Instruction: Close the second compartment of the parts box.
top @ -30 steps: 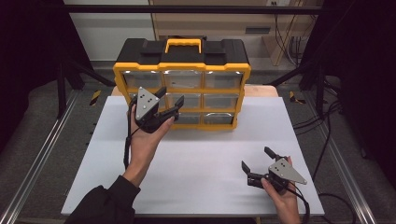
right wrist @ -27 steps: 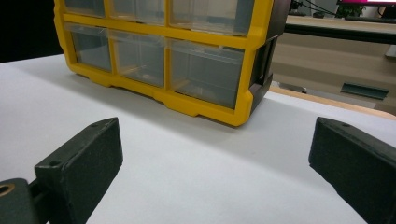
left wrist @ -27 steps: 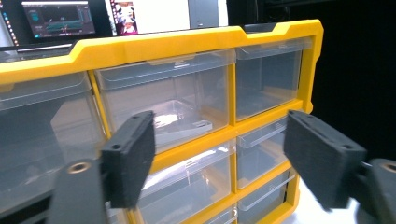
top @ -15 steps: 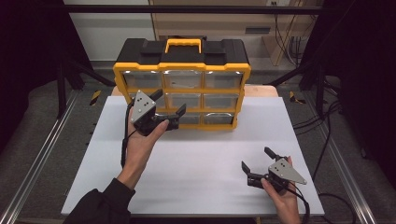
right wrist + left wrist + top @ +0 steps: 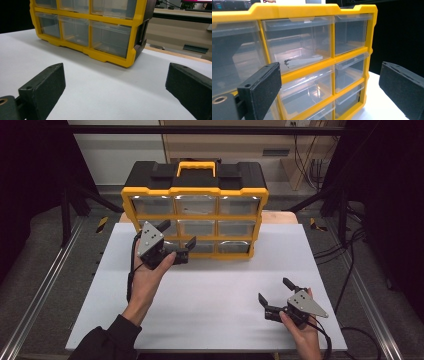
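Left gripper (image 5: 176,235) jaws just opened before organizer (image 5: 195,212).

Yellow-and-black drawer organizer (image 5: 195,205), white table (image 5: 210,295)

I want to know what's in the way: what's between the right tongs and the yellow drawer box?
Nothing: bare white table lies between right tongs and yellow plastic drawer box, in the right gripper view.

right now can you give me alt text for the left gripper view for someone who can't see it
A yellow-framed drawer organizer with clear plastic drawers stands close in front of the left gripper, whose two black jaws are open at the bottom corners with nothing between them. A small pale part lies inside one of the upper drawers, and the organizer sits on a white table.
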### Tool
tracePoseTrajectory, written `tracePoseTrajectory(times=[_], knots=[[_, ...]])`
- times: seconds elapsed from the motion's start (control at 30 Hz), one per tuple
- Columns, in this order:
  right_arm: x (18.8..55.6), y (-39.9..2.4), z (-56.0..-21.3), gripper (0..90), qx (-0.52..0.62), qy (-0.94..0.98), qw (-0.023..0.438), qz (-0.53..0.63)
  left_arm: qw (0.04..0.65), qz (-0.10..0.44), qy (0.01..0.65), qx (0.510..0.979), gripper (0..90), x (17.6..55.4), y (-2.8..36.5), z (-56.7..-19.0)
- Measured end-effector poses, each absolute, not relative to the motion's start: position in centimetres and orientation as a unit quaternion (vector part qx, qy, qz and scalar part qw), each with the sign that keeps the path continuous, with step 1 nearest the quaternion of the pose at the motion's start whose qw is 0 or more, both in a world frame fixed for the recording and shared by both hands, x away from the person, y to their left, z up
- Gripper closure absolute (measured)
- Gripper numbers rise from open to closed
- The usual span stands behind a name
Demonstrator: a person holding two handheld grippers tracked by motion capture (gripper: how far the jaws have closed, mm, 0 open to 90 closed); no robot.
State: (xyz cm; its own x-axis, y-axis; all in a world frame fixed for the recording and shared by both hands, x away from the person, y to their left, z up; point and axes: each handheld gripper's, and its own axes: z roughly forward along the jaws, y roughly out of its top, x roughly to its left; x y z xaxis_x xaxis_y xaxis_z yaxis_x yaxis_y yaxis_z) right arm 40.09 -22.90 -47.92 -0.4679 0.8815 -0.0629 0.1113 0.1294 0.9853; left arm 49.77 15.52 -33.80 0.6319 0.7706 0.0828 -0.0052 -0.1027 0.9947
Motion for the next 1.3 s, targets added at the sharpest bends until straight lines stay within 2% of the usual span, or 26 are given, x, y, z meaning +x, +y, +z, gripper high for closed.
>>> tracePoseTrajectory(times=[0.67, 1.3], knots=[[40.0, -22.9, -47.9, 3.1, 0.374, 0.663, 0.354, 0.543, 0.607, 0.319, 0.282, 0.671, 3.3, 47.8, 16.4, -36.2], [40.0, -22.9, -47.9, 3.2, 0.375, 0.663, 0.353, 0.544, 0.595, 0.302, 0.291, 0.686, 3.4, 45.8, 18.5, -40.6]])
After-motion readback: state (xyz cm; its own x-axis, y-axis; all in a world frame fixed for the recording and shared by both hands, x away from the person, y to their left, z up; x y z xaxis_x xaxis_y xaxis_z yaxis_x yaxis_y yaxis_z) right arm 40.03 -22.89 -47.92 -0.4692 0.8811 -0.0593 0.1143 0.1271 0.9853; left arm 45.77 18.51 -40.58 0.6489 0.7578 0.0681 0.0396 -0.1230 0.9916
